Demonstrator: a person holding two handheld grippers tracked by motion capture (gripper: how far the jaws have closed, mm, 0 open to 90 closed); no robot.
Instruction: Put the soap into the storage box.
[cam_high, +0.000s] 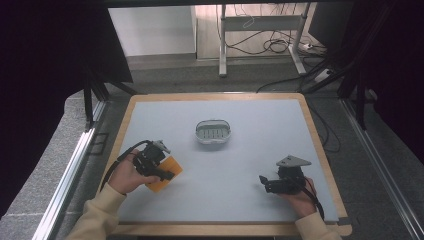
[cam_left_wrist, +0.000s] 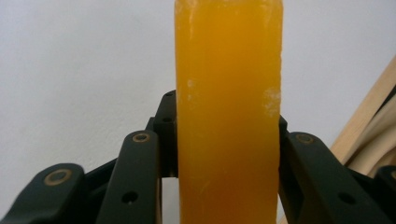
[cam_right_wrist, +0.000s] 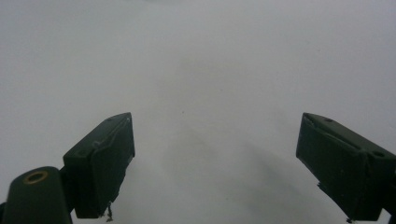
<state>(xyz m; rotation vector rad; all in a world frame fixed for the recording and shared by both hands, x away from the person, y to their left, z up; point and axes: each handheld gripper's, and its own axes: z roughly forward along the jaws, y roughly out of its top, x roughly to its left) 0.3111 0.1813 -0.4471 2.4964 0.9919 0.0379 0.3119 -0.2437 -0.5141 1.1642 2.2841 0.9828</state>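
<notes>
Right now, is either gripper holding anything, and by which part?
The left gripper is shut on the orange block, clamping its two long side faces partway along its length. The right gripper holds nothing; its jaws stand open over the table.

No writing, label, brand mark, number or sign can be read anywhere in these views. The orange block (cam_left_wrist: 229, 112) shows a plain, unmarked face with only pale scuffs, and the small grey basket (cam_high: 214, 132) is too small in the high view for any lettering on it to be made out. The grey surface of the table (cam_high: 260, 150) is bare of print.
</notes>
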